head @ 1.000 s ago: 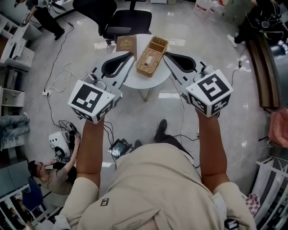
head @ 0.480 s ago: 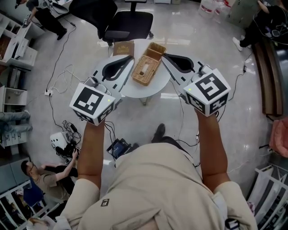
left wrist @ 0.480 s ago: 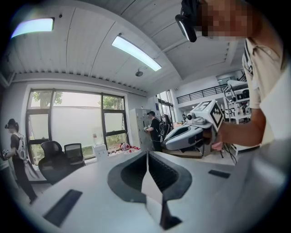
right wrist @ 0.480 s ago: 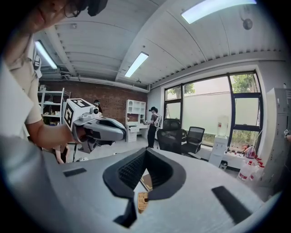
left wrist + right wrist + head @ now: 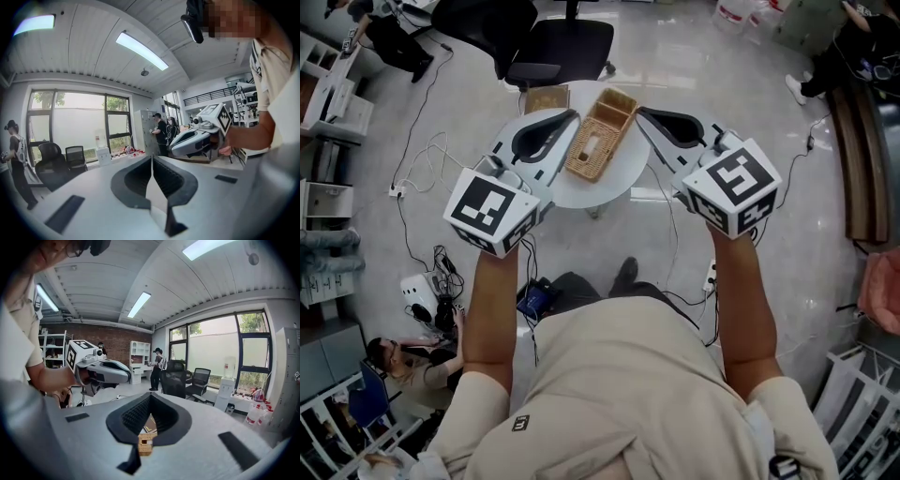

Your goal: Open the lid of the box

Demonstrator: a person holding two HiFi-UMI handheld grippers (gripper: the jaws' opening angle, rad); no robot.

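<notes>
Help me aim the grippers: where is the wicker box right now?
In the head view the wicker box lies on the round white table, between the tips of the left gripper and right gripper, a flat brown item at its left.

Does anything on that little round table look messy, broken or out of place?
Nothing looks spilled or broken. The wicker box merely lies slantwise on the round table, next to a flat brown item. The only untidiness is loose cables trailing across the floor.

We see bright ceiling strips [image 5: 140, 50] and daylit windows [image 5: 215, 350]; the glossy floor [image 5: 741, 94] glares; gripper views bulge, corners dark.
</notes>
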